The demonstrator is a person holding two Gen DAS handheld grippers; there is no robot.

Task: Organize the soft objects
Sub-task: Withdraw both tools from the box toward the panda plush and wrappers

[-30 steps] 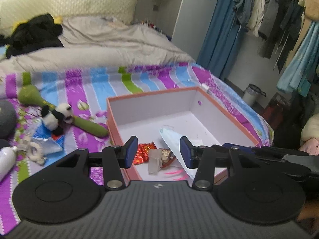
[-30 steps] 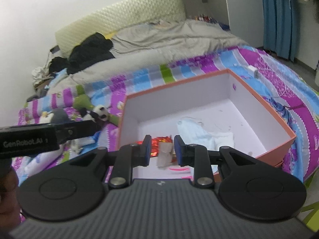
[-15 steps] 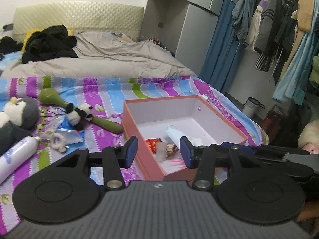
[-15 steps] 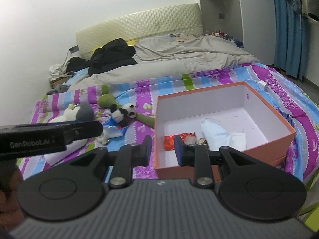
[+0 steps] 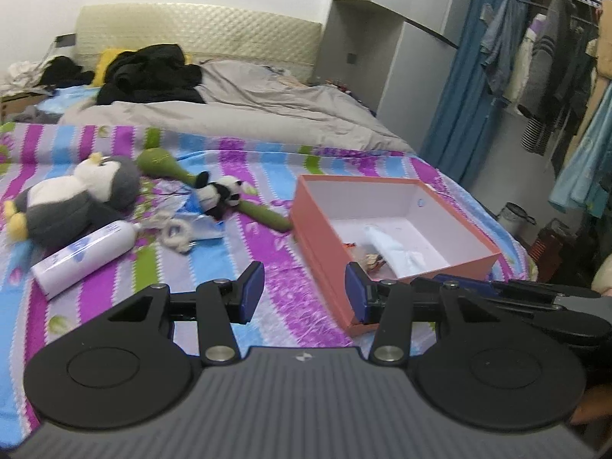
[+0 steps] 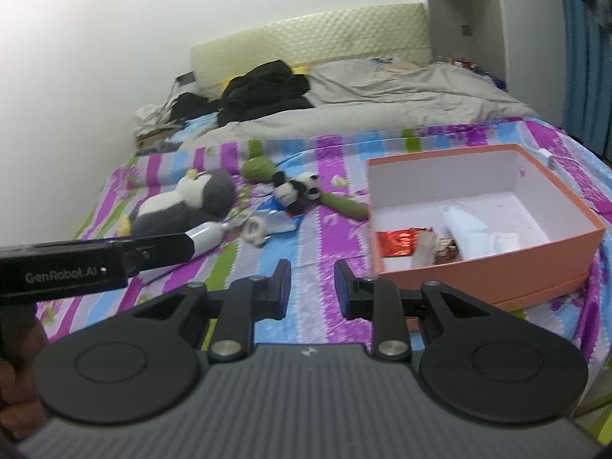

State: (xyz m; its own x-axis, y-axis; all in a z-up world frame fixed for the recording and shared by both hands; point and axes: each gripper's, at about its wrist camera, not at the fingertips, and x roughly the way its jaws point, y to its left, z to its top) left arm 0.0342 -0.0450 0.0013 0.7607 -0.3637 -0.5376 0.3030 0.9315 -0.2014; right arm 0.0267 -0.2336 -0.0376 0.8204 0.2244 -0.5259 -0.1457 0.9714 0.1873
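My left gripper (image 5: 304, 292) hangs open and empty over the striped bedspread, just left of the orange box (image 5: 325, 267). My right gripper (image 6: 312, 288) is also open, with a narrower gap and nothing in it, left of the same box (image 6: 497, 267). In the box lie a pale blue cloth (image 6: 470, 233) and a red foil wrapper (image 6: 401, 241). On the bed to the left lie a grey penguin plush (image 5: 76, 195), a small panda plush (image 5: 222, 193) and a long green plush (image 5: 264, 216). The right wrist view shows the penguin (image 6: 187, 199) and the panda (image 6: 296, 189) too.
A white bottle (image 5: 84, 254), a white cord knot (image 5: 176, 233) and a blue wrapper (image 5: 202, 222) lie beside the plush toys. A grey duvet (image 5: 267, 114) and black clothes (image 5: 153, 72) cover the far bed. Hanging clothes (image 5: 547, 61) and a bin (image 5: 514, 216) stand at the right.
Both grippers have drawn back from over the box and swung left. The box now sits to the right in both views, and the penguin and bottle have come into view. The jaw gaps are unchanged.
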